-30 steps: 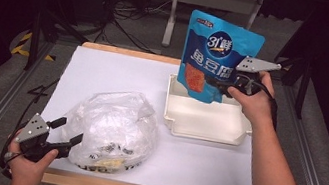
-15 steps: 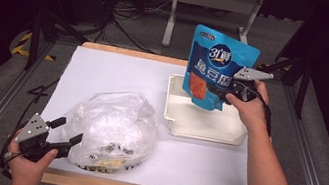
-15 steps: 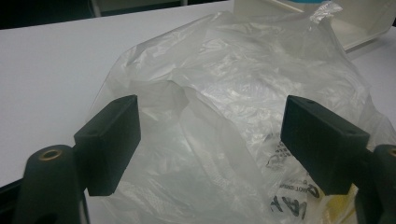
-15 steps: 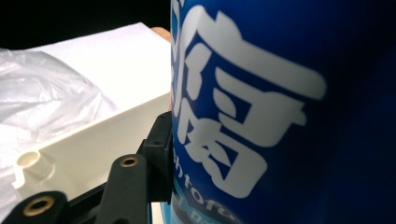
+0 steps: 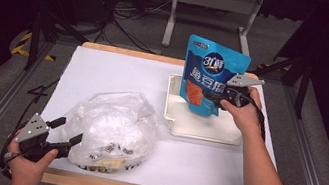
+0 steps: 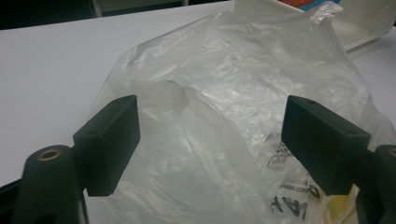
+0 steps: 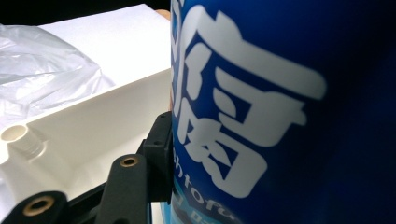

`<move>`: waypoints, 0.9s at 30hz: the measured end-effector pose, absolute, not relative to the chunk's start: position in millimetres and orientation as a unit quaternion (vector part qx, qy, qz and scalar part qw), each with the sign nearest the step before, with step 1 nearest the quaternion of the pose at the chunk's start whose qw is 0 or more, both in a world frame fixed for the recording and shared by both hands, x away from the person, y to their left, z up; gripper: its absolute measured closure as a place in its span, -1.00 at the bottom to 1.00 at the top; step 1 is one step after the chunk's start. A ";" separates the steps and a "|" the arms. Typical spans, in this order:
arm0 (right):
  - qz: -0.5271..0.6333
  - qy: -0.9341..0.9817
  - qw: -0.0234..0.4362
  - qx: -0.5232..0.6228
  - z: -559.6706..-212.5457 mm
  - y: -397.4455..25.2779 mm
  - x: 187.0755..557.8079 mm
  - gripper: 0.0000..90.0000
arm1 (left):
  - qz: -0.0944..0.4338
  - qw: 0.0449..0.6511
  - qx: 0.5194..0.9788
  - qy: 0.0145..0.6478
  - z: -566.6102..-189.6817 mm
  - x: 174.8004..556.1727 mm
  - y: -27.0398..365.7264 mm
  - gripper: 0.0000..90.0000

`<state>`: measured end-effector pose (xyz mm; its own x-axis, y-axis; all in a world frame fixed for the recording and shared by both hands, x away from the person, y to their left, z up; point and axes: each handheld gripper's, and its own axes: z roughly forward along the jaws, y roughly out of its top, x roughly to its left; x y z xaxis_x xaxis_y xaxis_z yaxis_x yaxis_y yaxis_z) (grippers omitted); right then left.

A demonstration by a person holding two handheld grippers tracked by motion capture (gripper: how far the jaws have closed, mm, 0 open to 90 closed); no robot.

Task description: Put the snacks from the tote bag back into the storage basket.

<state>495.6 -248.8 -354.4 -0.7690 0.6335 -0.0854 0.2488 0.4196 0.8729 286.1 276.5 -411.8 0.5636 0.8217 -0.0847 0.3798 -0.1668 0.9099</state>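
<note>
Upright over the white tray [image 5: 196, 131], the blue pouch [image 5: 210, 77] sits clamped in the right claw [image 5: 216, 98].

On our table [image 5: 120, 72], the plastic bag [image 5: 113, 127] lies front left, just before our left gripper [image 5: 64, 136]. The tray [image 5: 200, 126] sits right of it. The pouch [image 5: 210, 77] stands upright over the tray's rear, in our right gripper [image 5: 215, 97].

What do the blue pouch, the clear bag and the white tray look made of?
Blue pouch: glossy printed plastic film, judging by its sheen. Clear bag: thin translucent plastic, crinkled with bright highlights. White tray: apparently rigid moulded plastic, matte, with smooth walls.
</note>
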 end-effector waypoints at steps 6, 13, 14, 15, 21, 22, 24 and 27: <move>0.460 0.825 0.200 0.261 -361.3 -245.5 494.8 0.19 | 0.221 0.496 0.732 0.410 -412.0 286.4 275.8 -0.54; 0.462 0.826 0.196 0.258 -366.3 -246.4 495.0 0.19 | 0.222 0.496 0.730 0.413 -412.7 286.7 276.1 -0.55; 0.461 0.826 0.195 0.257 -366.9 -246.4 495.3 0.19 | 0.223 0.496 0.730 0.413 -412.7 286.7 276.0 -0.55; 0.461 0.827 0.194 0.256 -367.4 -246.5 495.7 0.18 | 0.223 0.497 0.730 0.414 -412.6 286.7 275.9 -0.55; 0.458 0.833 0.190 0.246 -369.7 -243.9 496.3 0.18 | 0.223 0.497 0.729 0.415 -412.5 286.4 275.9 -0.55; 0.460 0.832 0.189 0.245 -370.3 -243.7 496.5 0.17 | 0.223 0.497 0.729 0.415 -412.5 286.4 275.9 -0.55; 0.461 0.833 0.188 0.243 -370.7 -243.6 497.1 0.16 | 0.223 0.497 0.729 0.415 -412.6 286.4 276.0 -0.55; 0.461 0.833 0.185 0.243 -371.4 -245.0 498.4 0.12 | 0.222 0.495 0.731 0.415 -412.6 286.5 276.6 -0.55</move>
